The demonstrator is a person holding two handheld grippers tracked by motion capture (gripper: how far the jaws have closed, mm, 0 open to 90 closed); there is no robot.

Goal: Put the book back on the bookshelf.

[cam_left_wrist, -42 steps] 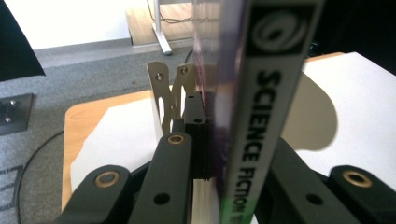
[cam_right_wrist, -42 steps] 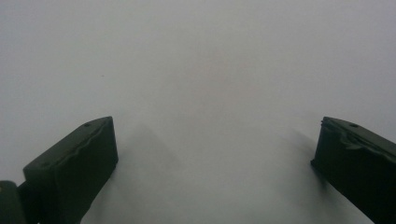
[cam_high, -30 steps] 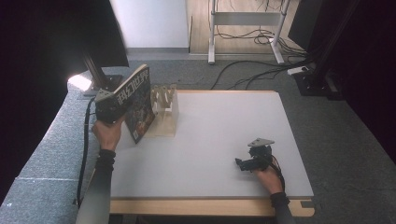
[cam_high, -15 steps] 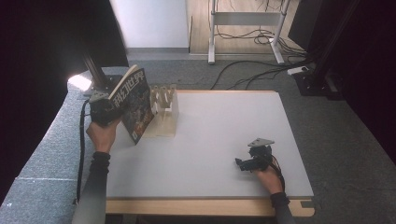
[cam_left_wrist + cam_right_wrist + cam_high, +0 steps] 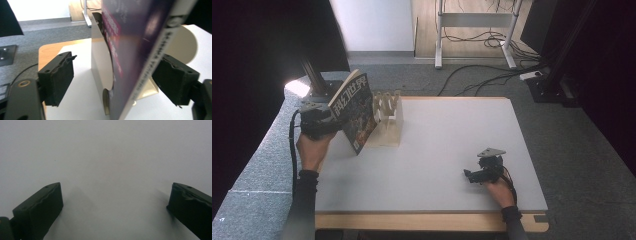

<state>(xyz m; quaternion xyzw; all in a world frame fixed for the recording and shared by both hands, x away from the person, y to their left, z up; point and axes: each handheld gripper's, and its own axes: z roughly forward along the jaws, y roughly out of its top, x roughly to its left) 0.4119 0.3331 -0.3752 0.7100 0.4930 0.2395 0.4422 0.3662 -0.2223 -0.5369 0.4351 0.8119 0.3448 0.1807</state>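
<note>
Fingers of left gripper [image 5: 334,120] have just been opening, now wide, pads off the magazine [image 5: 356,112] between them; it leans tilted in the wooden rack [image 5: 388,120] at bench [image 5: 452,130] far-left edge. Right gripper [image 5: 472,176] fingers wide, empty, low on bare bench, open room around. Left gripper view shows the spine [image 5: 147,65]; grey carpet beyond

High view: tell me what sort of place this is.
Probably a lab or office set up for recording. A plain white table stands on grey carpet, loose cables trail across the floor beyond it, and a metal desk frame stands at the back.
</note>
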